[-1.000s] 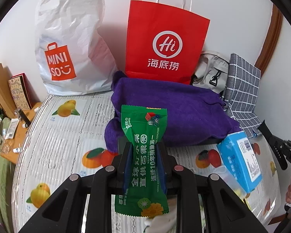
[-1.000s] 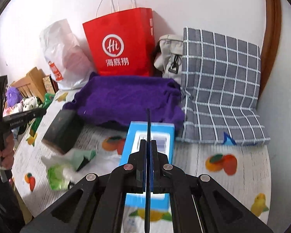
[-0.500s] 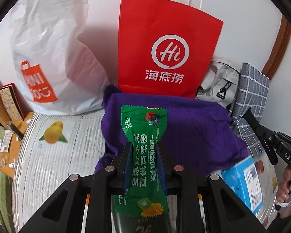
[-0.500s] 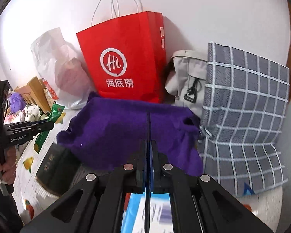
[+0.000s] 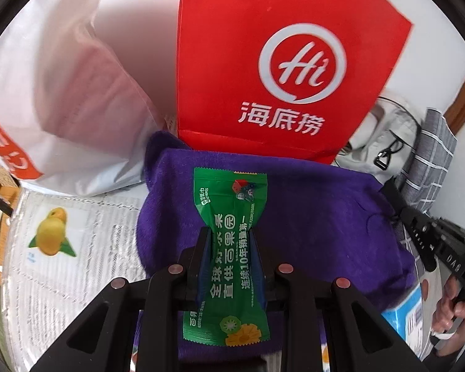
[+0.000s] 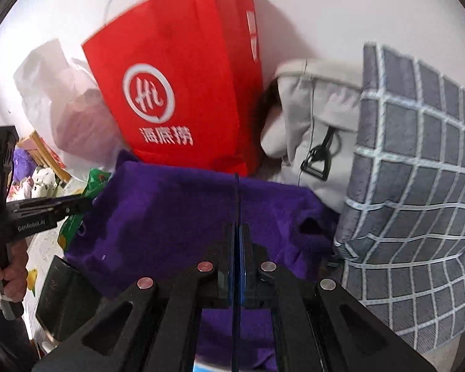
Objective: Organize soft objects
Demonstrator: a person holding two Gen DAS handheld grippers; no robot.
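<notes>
Fingers of my left gripper pinch the green wipes packet at its waist, packet standing upright between the pads with both ends sticking out. Right gripper has its fingers pressed together with nothing soft in them (a thin dark edge runs up between the pads, can't tell what it is).

Landmark is the purple towel. Green packet hangs just above the towel's near-left part. Red paper bag stands right behind the towel against the wall, white plastic bag behind-left of it, grey bag and checked cushion to the towel's right. Blue box peeks out at the towel's near-right corner, a dark flat thing at its near-left in the right wrist view. My other hand shows by the towel's right edge.

Step in hand, my guess: carry the packet over the towel toward the bags. To do it well I keep the squeeze steady at the waist, since the film is slick and can slide out. I lift clear of the towel's pile so the lower end doesn't drag and twist. I only let go once the packet is over its spot. Right gripper should stay out of the left one's path.
</notes>
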